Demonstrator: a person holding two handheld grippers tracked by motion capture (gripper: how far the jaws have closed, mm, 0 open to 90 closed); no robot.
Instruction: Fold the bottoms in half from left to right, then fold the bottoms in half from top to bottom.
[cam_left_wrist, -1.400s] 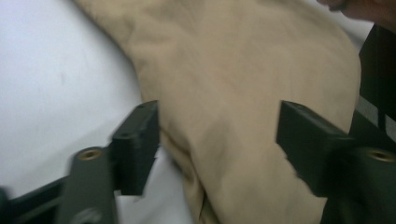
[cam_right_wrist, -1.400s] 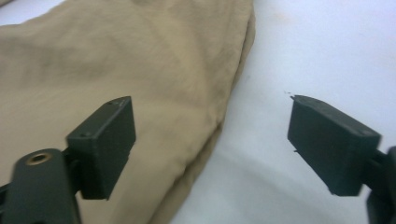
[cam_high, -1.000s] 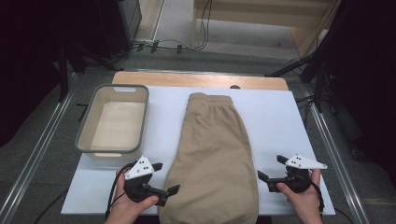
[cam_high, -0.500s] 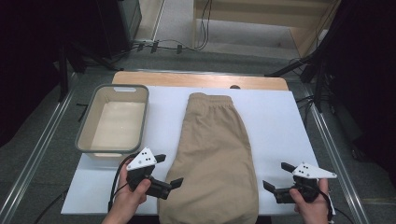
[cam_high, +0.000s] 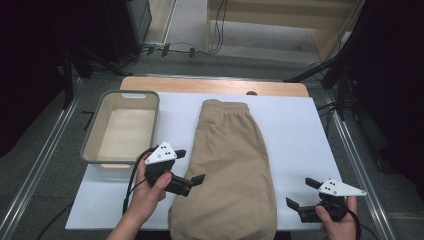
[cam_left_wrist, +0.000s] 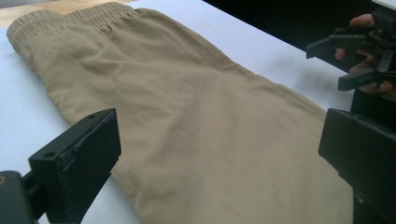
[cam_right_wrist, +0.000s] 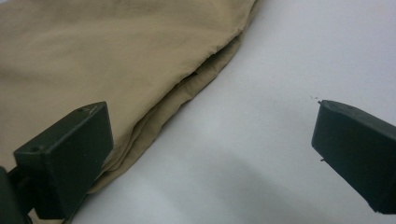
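The right tongs (cam_high: 303, 194) have slid down toward the lower right corner, away from the folded khaki trousers (cam_high: 230, 165) lying mid-frame on the white desk (cam_high: 295, 135). The left tongs (cam_high: 189, 166), jaws spread wide, hover at the trousers' left edge; the right ones gape too. A beige tub (cam_high: 90, 150) sits at left.

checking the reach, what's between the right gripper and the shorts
Bare white table alone; the right gripper view shows that strip between the open right gripper and the shorts hem.
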